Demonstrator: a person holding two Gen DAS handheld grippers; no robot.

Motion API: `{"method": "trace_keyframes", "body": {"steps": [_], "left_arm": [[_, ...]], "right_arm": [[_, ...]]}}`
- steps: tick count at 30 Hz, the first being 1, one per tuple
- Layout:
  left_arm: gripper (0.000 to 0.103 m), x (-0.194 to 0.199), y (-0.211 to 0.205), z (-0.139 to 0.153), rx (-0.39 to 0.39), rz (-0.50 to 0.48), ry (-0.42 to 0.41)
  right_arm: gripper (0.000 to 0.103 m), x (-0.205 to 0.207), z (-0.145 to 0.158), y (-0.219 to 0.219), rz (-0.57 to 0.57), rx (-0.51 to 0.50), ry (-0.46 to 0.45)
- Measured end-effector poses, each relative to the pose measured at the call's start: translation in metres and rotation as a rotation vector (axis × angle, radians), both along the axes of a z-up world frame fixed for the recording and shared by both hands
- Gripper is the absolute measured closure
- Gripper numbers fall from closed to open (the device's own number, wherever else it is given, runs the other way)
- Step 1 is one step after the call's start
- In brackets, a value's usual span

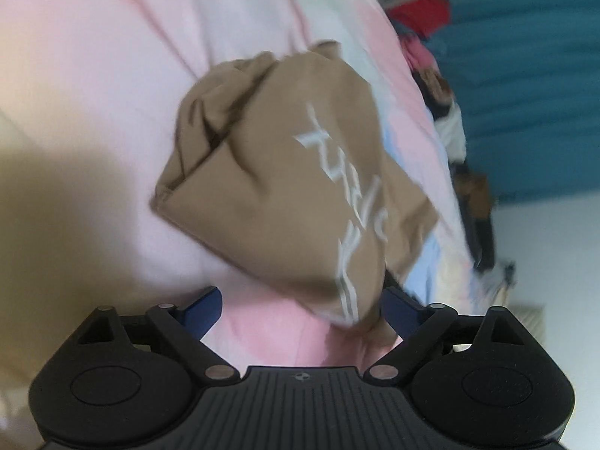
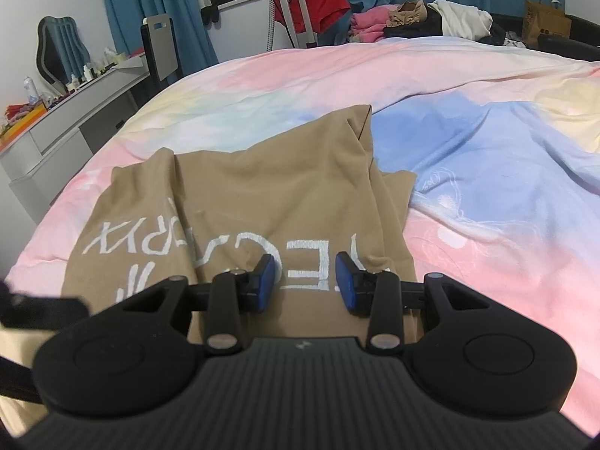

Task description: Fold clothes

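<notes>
A tan garment with white lettering (image 2: 262, 202) lies partly folded and bunched on the pastel pink and blue bedspread (image 2: 468, 142). My right gripper (image 2: 305, 281) is open just above its near edge, with the blue pads apart over the lettering. In the left wrist view the same tan garment (image 1: 285, 187) is blurred and rumpled, and its near corner hangs between the wide-apart blue fingers of my left gripper (image 1: 300, 311), which is open and holds nothing.
A pile of pink, tan, black and white clothes (image 2: 420, 18) lies at the far edge of the bed. A grey desk with bottles (image 2: 75, 112), a tripod (image 2: 296, 7) and blue curtains (image 2: 150, 7) stand beyond the bed's left side. A paper bag (image 2: 543, 22) stands far right.
</notes>
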State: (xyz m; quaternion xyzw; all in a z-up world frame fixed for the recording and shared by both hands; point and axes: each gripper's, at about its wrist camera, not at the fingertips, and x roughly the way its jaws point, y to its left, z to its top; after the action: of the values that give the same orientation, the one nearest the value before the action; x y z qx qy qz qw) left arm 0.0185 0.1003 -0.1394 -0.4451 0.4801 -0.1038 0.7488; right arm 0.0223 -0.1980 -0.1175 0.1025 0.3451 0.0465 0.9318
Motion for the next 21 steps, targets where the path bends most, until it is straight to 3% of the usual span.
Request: {"method": "trace_keyframes", "body": {"steps": [2, 5, 7, 11, 13, 17, 19, 21], "left_arm": [[0.011, 0.003, 0.0, -0.001, 0.012, 0.024, -0.019], [0.023, 0.006, 0.001, -0.003, 0.043, 0.09, -0.052], [0.049, 0.009, 0.004, -0.005, 0.082, 0.127, -0.078], [0.064, 0.012, 0.003, -0.006, 0.134, 0.128, -0.13], [0.074, 0.006, -0.001, 0.002, 0.152, 0.134, -0.161], [0.08, -0.002, -0.007, 0.024, 0.163, 0.138, -0.268], [0.081, -0.004, -0.008, 0.031, 0.146, 0.146, -0.303], [0.081, -0.004, -0.009, 0.035, 0.128, 0.154, -0.321]], "right_arm": [[0.065, 0.0, 0.0, 0.0, -0.003, 0.004, 0.001], [0.065, 0.0, 0.0, 0.0, -0.007, 0.006, -0.002], [0.065, -0.002, 0.0, 0.0, -0.012, 0.011, -0.007], [0.062, -0.009, 0.01, -0.003, -0.045, 0.076, -0.035], [0.062, -0.019, 0.021, -0.008, -0.065, 0.162, -0.067], [0.06, -0.045, 0.035, -0.014, -0.045, 0.402, -0.09], [0.052, -0.049, 0.03, -0.017, -0.01, 0.581, -0.032], [0.033, -0.048, 0.014, -0.02, -0.021, 0.737, 0.041]]}}
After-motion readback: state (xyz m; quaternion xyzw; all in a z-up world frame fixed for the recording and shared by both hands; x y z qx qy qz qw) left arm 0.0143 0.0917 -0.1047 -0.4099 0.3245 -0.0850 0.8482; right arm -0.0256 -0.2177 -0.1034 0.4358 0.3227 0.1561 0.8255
